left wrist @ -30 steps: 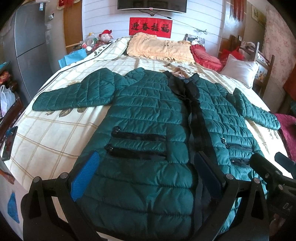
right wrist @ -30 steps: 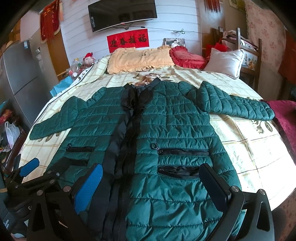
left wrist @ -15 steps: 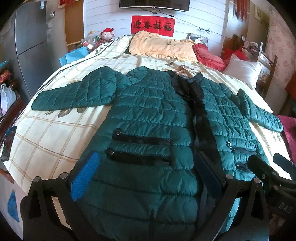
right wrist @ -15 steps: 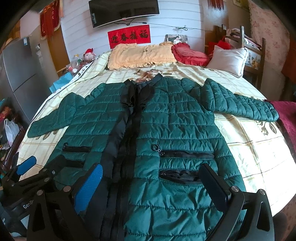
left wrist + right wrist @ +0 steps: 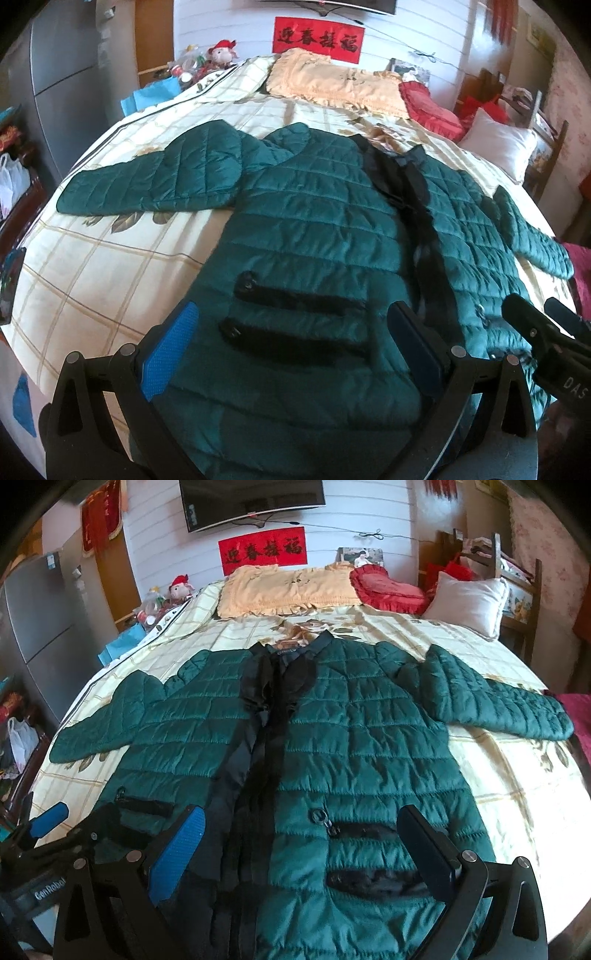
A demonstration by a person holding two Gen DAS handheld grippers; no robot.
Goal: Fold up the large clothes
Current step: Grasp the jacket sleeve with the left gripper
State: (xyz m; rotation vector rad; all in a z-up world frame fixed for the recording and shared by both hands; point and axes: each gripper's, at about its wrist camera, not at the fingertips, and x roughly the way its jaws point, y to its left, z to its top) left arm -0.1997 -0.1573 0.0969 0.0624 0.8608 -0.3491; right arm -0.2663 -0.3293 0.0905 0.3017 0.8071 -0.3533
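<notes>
Jacket (image 5: pixel 369 746) lies flat; gripper (image 5: pixel 50 884) beside it reads "GenRobot".

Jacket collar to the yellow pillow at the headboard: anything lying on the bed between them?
Nothing: in the right wrist view only bare checked bedspread with its leaf print runs from the jacket collar to the yellow pillow.

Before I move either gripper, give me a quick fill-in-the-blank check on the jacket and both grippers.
1. The green jacket lies spread on the ____.
2. Both its sleeves are stretched ____, not folded in.
3. The left gripper and the right gripper both have their jaws ____.
4. The pillow at the head of the bed is ____ in colour.

Missing words: bed; outward; open; yellow
</notes>
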